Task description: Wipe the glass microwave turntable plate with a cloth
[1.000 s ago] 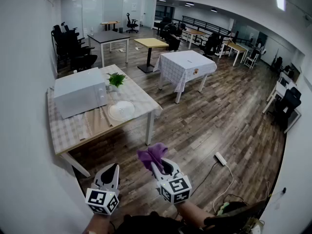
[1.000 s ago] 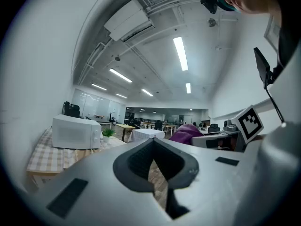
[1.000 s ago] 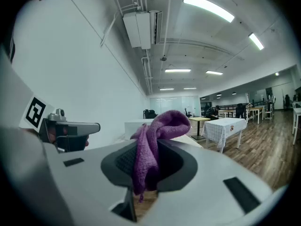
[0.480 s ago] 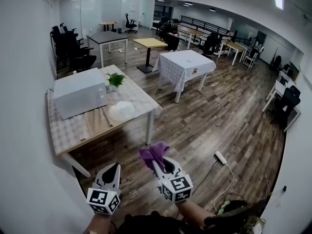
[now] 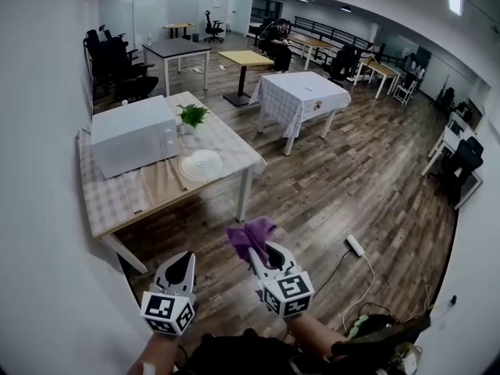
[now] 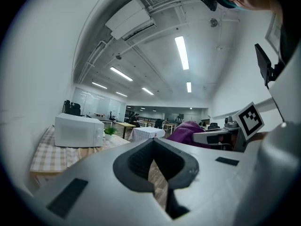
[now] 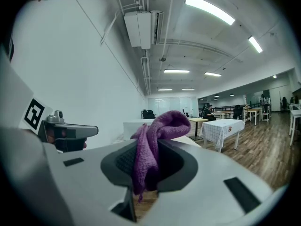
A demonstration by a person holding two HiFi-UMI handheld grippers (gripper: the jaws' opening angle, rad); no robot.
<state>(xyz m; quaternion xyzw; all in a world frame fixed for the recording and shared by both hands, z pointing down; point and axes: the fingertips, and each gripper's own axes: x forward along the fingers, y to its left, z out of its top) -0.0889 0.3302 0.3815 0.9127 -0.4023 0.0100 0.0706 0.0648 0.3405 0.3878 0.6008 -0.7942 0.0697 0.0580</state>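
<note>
The clear glass turntable plate [image 5: 201,164] lies flat on a table with a checked cloth [image 5: 109,201], in front of a white microwave [image 5: 129,143]. Both grippers hang over the wooden floor, well short of that table. My right gripper [image 5: 258,250] is shut on a crumpled purple cloth [image 5: 250,236], which bulges out above the jaws [image 7: 162,126]. My left gripper [image 5: 182,267] is shut and holds nothing. In the left gripper view the microwave [image 6: 77,131] stands far off to the left and the purple cloth [image 6: 184,132] shows to the right.
A small potted plant [image 5: 191,116] stands beside the microwave. A white wall runs close along the left. A second table with a checked cloth [image 5: 305,92] stands further out, with desks and chairs behind it. A power strip [image 5: 355,246] and its cable lie on the floor at right.
The table with the plate has come slightly closer and lower in the head view. Both grippers sit a little lower in the frame, and the right one still grips the cloth.
</note>
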